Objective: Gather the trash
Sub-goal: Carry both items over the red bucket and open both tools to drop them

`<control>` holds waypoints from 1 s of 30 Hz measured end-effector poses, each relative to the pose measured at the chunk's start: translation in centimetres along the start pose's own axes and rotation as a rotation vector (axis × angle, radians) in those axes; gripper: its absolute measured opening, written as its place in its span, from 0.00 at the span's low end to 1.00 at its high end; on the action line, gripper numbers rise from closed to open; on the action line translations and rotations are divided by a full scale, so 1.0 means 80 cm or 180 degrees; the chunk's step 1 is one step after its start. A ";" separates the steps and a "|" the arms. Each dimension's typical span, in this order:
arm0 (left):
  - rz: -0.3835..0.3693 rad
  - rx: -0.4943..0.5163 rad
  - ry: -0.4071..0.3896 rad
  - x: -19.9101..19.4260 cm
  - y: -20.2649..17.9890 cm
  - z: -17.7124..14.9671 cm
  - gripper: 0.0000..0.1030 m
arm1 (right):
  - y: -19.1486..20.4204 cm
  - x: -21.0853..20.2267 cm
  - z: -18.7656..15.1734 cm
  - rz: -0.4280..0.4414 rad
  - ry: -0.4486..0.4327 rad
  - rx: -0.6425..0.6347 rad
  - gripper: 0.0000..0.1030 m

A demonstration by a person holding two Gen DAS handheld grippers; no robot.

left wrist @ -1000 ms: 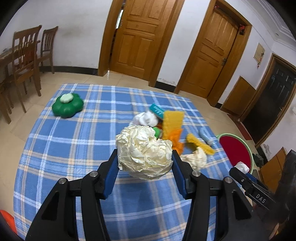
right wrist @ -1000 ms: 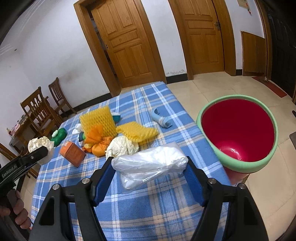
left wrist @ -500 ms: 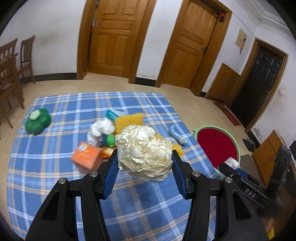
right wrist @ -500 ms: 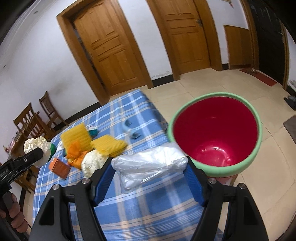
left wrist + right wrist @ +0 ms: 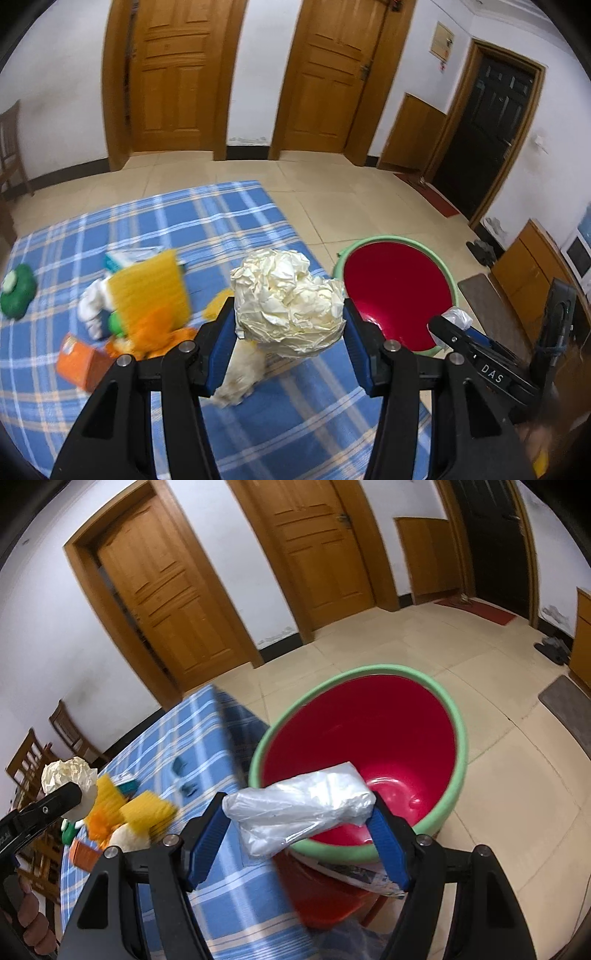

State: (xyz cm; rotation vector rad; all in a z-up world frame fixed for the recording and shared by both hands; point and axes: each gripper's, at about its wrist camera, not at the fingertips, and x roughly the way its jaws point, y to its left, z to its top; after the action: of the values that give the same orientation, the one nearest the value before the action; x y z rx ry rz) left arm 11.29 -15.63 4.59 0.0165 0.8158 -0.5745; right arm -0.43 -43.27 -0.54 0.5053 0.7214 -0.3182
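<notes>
I find the right claw (image 5: 299,821) gripping a plastic bag (image 5: 301,808) above the red bin's (image 5: 458,738) near rim, the left claw (image 5: 290,332) clamping a paper ball (image 5: 290,304) beside that bin; next, release inside.

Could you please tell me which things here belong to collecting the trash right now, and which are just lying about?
In hand:
- crumpled cream paper ball, left gripper
- clear plastic bag, right gripper
- red, green-rimmed bin

Lying about:
- yellow foam net
- orange carton
- green round container
</notes>
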 end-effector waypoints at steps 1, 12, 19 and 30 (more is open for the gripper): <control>-0.0022 0.0040 0.0022 0.007 -0.008 0.004 0.53 | -0.005 0.001 0.002 -0.0014 0.0001 0.0026 0.73; -0.0138 0.0236 0.0234 0.072 -0.059 0.017 0.53 | -0.046 0.023 0.016 -0.0075 0.0014 0.0244 0.75; -0.0201 0.0331 0.0356 0.105 -0.080 0.019 0.53 | -0.062 0.029 0.019 -0.0065 -0.0012 0.0326 0.78; -0.0253 0.0456 0.0506 0.142 -0.104 0.018 0.53 | -0.088 0.014 0.026 -0.0073 -0.0117 0.0487 0.82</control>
State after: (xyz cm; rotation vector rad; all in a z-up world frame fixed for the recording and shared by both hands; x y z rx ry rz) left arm 14.39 -28.46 -0.60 0.1632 0.9312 -0.7125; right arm -1.60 -50.36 -2.33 0.6347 0.6705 -0.4053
